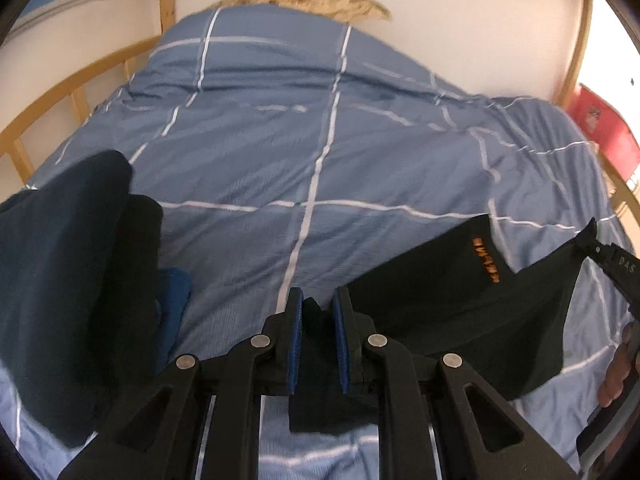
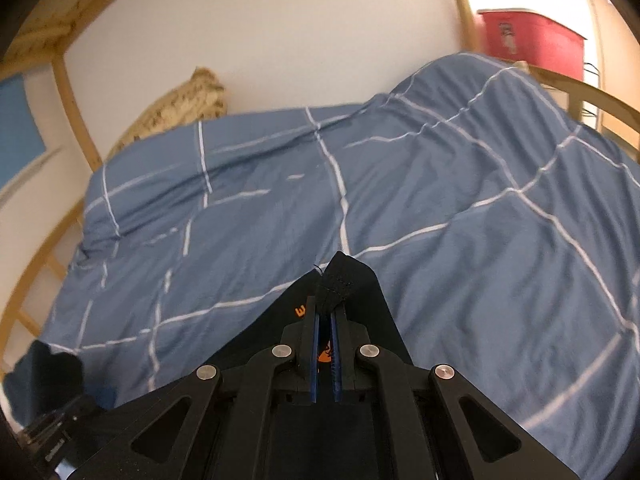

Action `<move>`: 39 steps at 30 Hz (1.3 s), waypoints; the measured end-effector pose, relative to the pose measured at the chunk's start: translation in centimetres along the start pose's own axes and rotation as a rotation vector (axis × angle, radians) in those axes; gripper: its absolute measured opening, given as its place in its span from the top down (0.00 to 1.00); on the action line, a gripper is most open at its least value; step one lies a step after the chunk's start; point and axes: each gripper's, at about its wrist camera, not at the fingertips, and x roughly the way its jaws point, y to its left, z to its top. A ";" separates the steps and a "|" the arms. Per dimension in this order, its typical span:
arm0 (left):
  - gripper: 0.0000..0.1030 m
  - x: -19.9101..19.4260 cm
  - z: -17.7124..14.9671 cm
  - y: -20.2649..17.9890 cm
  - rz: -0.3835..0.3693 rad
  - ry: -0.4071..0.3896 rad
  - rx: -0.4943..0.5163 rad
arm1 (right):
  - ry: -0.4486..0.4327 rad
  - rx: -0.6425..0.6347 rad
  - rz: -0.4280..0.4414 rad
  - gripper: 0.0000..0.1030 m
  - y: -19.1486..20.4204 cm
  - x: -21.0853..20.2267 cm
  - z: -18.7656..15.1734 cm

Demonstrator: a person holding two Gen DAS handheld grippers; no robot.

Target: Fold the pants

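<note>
A dark folded stack [image 1: 68,288] lies at the left on the crumpled blue checked duvet [image 1: 320,140]. The left gripper [image 1: 319,312] pinches a thick fold of the smooth black pants [image 1: 460,308], held above the duvet; the right gripper [image 2: 325,312] clamps their stitched corner.

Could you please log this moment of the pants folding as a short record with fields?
surface: blue checked duvet on a wooden-framed bed
garment: black pants with orange lettering, stretched between both grippers
left gripper: shut on black pants
right gripper: shut on black pants, at a stitched edge
other clothes: dark folded pile at the left
background: red bin, beige patterned pillow
</note>
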 end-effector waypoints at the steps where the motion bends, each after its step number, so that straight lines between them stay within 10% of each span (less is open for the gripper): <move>1: 0.84 0.8 0.2 0.2 0.003 0.011 -0.006 | 0.009 -0.017 -0.003 0.95 0.4 1.2 0.1; 11: 0.81 6.3 1.0 0.5 0.088 0.060 0.007 | 0.080 -0.114 -0.008 0.94 3.0 9.8 0.9; 13: 0.65 6.5 1.1 0.6 0.136 0.048 0.020 | 0.108 -0.122 0.016 0.93 3.4 11.1 0.9; 16: 0.38 5.6 1.6 0.3 0.179 -0.002 0.044 | 0.127 -0.179 0.001 0.59 4.3 11.6 1.0; 26: 0.23 -1.4 -1.5 -2.0 0.184 -0.198 0.166 | -0.037 -0.309 -0.003 0.42 3.3 2.8 0.3; 39: 0.23 -2.3 -11.0 -3.1 0.126 -0.137 0.106 | -0.031 -0.239 0.054 0.42 -3.8 -4.2 -8.7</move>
